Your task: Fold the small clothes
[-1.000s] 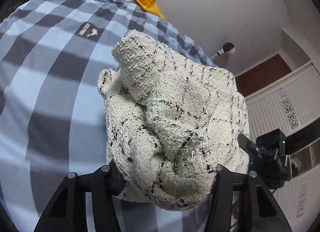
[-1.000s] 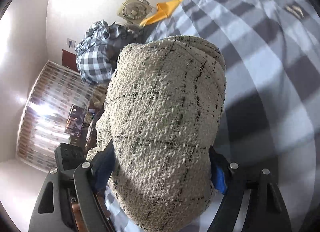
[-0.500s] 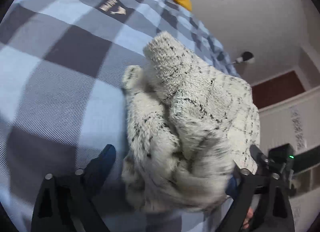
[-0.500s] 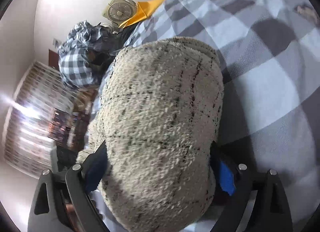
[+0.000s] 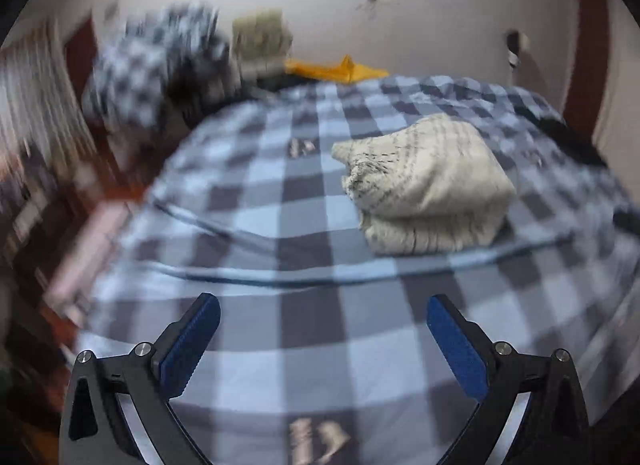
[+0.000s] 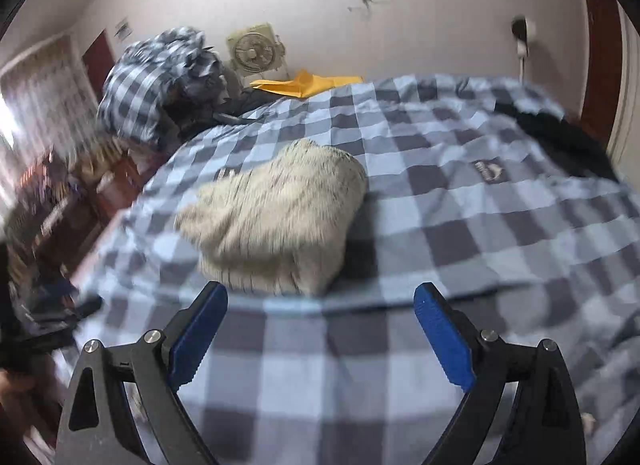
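Note:
A cream knitted garment with thin dark lines [image 5: 428, 185] lies folded in a thick bundle on the blue-and-grey checked bedspread [image 5: 280, 225]. It also shows in the right wrist view [image 6: 280, 221]. My left gripper [image 5: 322, 329] is open and empty, well back from the bundle, which lies ahead and to the right. My right gripper [image 6: 320, 317] is open and empty, just short of the bundle's near edge. Both views are motion-blurred.
A heap of checked cloth [image 6: 156, 73] and a box fan [image 6: 256, 49] stand at the far left by the wall. A yellow cloth [image 6: 304, 85] lies at the bed's far edge. Dark clothing [image 6: 560, 137] lies at the right. Cluttered furniture [image 6: 60, 193] is left of the bed.
Both grippers have let go of the cream garment and pulled back from it. The garment now lies folded on the bed. Both grippers stand wide open.

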Available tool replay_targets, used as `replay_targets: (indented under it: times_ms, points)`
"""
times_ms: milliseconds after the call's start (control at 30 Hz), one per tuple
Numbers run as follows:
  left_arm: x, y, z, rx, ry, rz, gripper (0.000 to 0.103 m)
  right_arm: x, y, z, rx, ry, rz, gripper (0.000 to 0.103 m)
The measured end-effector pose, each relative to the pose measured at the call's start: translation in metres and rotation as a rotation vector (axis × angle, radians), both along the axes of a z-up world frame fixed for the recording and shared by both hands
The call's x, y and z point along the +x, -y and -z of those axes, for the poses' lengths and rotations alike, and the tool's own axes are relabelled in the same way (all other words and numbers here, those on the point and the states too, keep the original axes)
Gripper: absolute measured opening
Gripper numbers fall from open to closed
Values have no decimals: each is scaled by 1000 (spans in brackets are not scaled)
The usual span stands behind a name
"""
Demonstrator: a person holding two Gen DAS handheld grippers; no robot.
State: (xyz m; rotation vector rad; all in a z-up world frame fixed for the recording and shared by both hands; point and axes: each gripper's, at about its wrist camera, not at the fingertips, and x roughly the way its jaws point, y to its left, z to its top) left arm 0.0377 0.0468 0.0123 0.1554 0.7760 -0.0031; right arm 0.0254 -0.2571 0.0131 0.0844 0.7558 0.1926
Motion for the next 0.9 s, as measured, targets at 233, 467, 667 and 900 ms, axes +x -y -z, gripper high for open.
replay_targets:
  times_ms: [233,467,667,900]
  points:
    - [-47,27,-22,82,132,36,103,-17,-16,-8,34,110,42,93]
    - [-58,42,-8,156,181,34,103,8,-15,18,-72,-124,142,93]
    - [-54,33,-6,91,175,47,103,2,-47,15,-212,-37,70,93]
    - [-48,15,-8,12,206,-43,103,11,-62,21,-155,-5,-11,93]
